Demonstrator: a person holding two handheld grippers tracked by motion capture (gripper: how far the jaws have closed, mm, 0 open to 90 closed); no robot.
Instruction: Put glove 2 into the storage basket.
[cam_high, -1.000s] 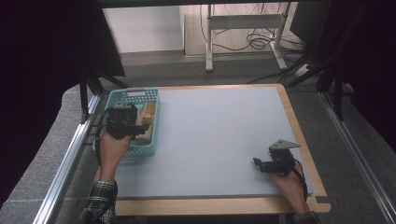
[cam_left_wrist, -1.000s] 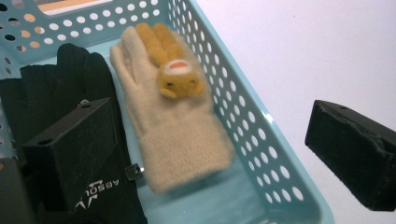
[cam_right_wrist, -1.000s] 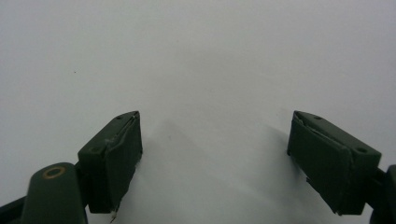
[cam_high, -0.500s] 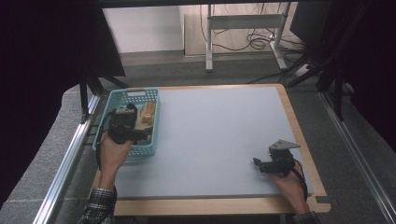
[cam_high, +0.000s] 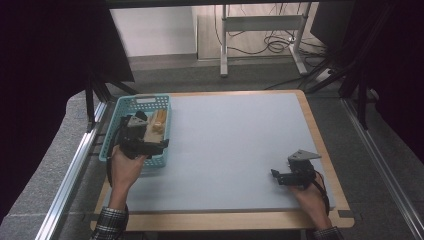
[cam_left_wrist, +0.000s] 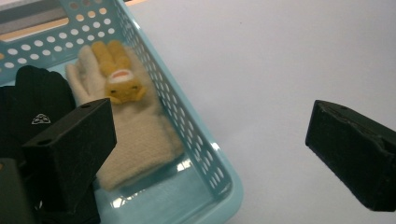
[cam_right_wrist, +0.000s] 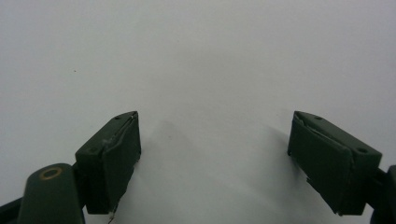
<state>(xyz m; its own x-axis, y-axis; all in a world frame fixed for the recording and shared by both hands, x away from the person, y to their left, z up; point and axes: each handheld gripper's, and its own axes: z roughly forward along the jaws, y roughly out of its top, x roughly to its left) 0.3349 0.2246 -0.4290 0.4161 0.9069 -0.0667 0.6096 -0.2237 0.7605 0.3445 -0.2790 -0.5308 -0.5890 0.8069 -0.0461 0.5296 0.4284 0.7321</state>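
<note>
Pale cream knitted glove (cam_left_wrist: 126, 135) with a yellow-orange animal patch (cam_left_wrist: 122, 85); black fabric glove (cam_left_wrist: 35, 105), small white logo; perforated turquoise plastic basket (cam_left_wrist: 196, 135); grey-white tabletop (cam_high: 235, 145).

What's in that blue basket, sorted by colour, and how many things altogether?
Cream glove with a yellow animal figure on it: 1
Black glove: 1
Total: 2 things, both lying in the light blue basket, as far as the open left gripper lets the view show.

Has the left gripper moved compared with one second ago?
Yes. The left gripper has shifted toward the near end of the basket.
</note>
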